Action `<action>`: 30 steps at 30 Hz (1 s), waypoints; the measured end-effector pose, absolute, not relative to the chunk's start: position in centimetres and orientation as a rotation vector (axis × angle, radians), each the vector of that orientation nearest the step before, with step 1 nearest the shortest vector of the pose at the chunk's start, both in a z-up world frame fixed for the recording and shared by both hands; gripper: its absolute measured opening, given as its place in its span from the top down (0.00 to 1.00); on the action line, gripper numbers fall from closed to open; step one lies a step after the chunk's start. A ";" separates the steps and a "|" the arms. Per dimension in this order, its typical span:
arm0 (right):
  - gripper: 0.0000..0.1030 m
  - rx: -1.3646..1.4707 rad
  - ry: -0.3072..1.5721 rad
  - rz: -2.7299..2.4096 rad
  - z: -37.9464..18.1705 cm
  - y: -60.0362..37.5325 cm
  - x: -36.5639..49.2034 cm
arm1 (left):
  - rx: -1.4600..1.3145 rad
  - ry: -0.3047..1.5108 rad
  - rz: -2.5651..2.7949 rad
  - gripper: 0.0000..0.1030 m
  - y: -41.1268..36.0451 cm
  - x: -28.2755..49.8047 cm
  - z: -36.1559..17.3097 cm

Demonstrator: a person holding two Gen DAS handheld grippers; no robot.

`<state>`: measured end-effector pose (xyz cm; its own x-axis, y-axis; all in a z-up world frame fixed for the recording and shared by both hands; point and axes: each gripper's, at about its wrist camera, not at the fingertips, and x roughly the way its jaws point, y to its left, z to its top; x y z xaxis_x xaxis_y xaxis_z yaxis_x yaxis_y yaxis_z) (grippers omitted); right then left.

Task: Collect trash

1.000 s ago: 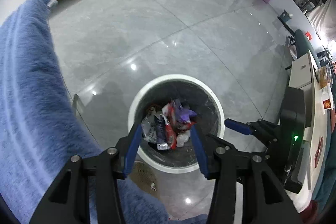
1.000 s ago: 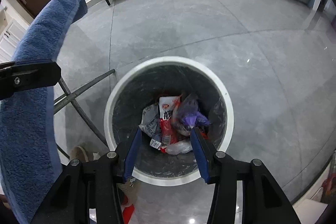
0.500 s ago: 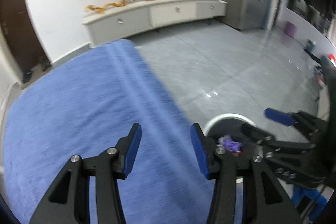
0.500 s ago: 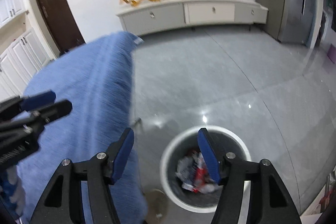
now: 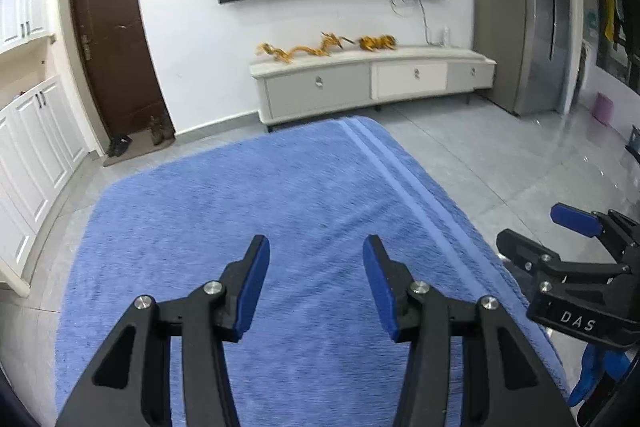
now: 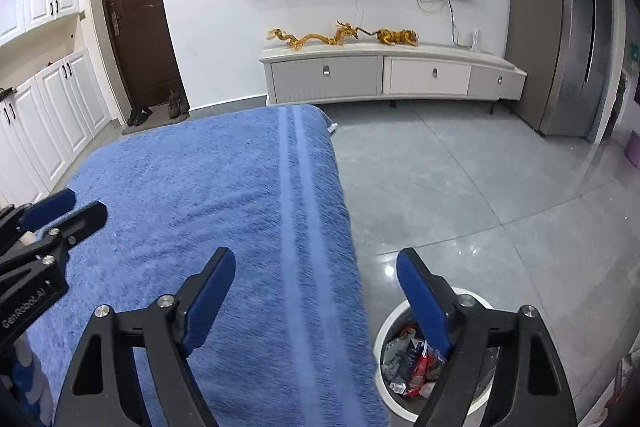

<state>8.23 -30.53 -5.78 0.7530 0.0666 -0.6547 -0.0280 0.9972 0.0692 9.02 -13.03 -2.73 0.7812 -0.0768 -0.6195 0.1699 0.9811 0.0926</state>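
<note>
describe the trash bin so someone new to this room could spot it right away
Find the blue towel-covered surface facing the TV wall. On the grey tile floor beside its right edge stands the trash bin, a round white-rimmed bin partly hidden behind the right tool. Nothing else on the floor holds crumpled wrappers.

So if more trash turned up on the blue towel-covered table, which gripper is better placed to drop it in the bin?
Probably right. The right gripper hangs open at the blue towel's edge, with the white round trash bin directly below it. The left gripper, also open, sits over mid-towel.
</note>
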 end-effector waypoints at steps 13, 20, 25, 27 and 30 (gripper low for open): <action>0.06 -0.031 0.677 0.002 -5.6 -27.2 7.8 | 0.093 0.615 -0.100 0.37 -9.8 8.1 -2.4; 0.05 -0.035 0.701 -0.009 -6.8 -27.0 7.6 | 0.120 0.595 -0.065 0.18 -9.7 7.3 -2.7; 0.05 -0.026 0.727 -0.006 -7.7 -27.0 7.5 | 0.138 0.606 -0.026 0.13 -9.4 7.5 -3.3; 0.05 -0.019 0.733 -0.005 -7.9 -27.1 7.5 | 0.140 0.613 -0.013 0.13 -9.2 7.6 -3.6; 0.05 -0.016 0.736 -0.006 -8.0 -27.2 7.5 | 0.143 0.615 0.002 0.13 -8.9 7.5 -3.9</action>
